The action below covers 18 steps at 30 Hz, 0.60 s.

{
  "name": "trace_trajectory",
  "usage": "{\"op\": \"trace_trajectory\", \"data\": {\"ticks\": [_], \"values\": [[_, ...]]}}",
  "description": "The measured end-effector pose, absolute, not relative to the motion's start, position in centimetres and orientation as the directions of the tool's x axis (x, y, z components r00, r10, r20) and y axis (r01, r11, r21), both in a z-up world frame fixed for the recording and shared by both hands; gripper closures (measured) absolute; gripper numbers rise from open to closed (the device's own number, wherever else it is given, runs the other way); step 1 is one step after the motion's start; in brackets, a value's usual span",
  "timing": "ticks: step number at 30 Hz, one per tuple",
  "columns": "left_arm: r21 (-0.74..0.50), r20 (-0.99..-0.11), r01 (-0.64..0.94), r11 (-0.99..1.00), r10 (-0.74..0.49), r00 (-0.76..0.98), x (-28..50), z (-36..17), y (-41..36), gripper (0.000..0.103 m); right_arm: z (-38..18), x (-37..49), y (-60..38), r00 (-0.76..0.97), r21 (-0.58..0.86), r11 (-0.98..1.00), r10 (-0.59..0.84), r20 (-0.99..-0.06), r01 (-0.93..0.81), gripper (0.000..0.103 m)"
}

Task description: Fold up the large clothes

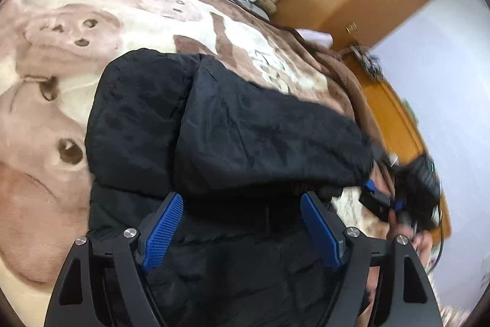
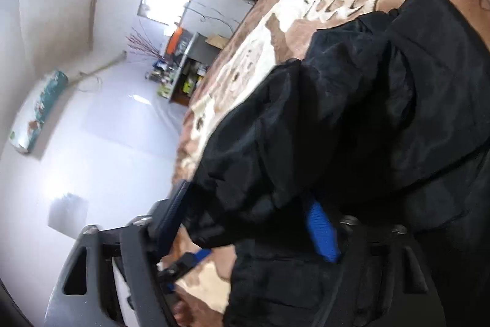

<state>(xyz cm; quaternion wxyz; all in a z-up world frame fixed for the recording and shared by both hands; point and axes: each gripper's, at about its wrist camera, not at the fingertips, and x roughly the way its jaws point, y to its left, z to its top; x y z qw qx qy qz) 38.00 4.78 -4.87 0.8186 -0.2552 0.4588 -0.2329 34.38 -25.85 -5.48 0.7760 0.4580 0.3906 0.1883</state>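
Jacket (image 1: 214, 124), black and padded, lies on the brown blanket (image 1: 92, 20) below the wide-open, empty left tool (image 1: 242, 222), while the right tool (image 2: 245, 222) pinches its fabric.

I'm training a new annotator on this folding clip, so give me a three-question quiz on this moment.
1. True or false: the left hand-held gripper is clamped on the black garment.
2. What does the garment lie on? A) bare floor B) brown-and-cream blanket C) wooden table
3. Fill in: the left hand-held gripper's pads are ____ in colour.
Key: 1 false, its jaws stand open over the garment; 2 B; 3 blue.
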Motion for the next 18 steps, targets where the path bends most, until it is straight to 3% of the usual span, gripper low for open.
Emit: {"op": "trace_trajectory", "data": {"ticks": [3, 10, 14, 18], "values": [[-0.72, -0.579, 0.111, 0.685, -0.68, 0.45, 39.6, -5.5, 4.6, 0.019, -4.3, 34.2, -25.7, 0.65, 0.847, 0.531, 0.64, -0.41, 0.011, 0.094], [-0.813, -0.527, 0.033, 0.582, -0.759, 0.383, 41.8, -7.2, 3.6, 0.018, -4.1, 33.8, -27.3, 0.716, 0.906, 0.416, 0.654, -0.244, -0.071, 0.095], [-0.862, -0.466, 0.0, 0.506, -0.793, 0.394, 40.6, -8.2, 3.9, 0.017, -3.9, 33.8, -26.7, 0.717, 0.905, 0.409, 0.666, -0.207, -0.119, 0.095], [-0.889, -0.444, -0.079, 0.451, -0.809, 0.384, 41.3, -9.4, 3.2, 0.008, -3.6, 33.6, -26.1, 0.708, 0.898, 0.413, 0.68, -0.191, -0.154, 0.095]]}}
